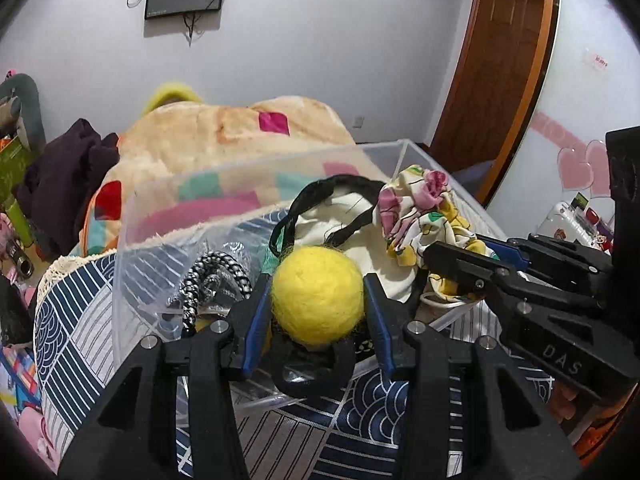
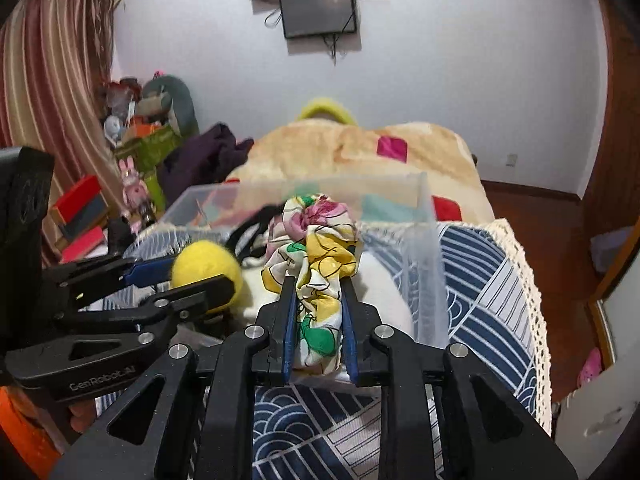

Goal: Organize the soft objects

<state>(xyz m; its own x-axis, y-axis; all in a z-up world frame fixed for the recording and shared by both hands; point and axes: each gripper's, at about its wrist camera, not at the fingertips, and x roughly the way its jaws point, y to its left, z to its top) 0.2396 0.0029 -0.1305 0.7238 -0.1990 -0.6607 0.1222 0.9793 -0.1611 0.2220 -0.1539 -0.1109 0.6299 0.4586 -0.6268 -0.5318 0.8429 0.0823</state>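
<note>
My left gripper [image 1: 318, 284] is shut on a yellow felt ball [image 1: 318, 292], held over the near rim of a clear plastic bin [image 1: 248, 168]. The ball also shows in the right wrist view [image 2: 200, 260]. My right gripper [image 2: 318, 286] is shut on a floral scrunchie [image 2: 316, 248], also over the bin; it shows in the left wrist view [image 1: 416, 216] with the right gripper [image 1: 460, 264] beside it. Inside the bin lie a cream bag with black straps [image 1: 340, 208] and a black-and-white braided cord [image 1: 212, 280].
The bin [image 2: 420, 208] stands on a blue-and-white patterned cloth [image 2: 480, 280] over a bed. A beige patchwork blanket [image 1: 224, 132] and dark purple clothes [image 1: 68, 172] lie behind. Toys and boxes [image 2: 136, 152] crowd the left; a wooden door [image 1: 504, 60] is at right.
</note>
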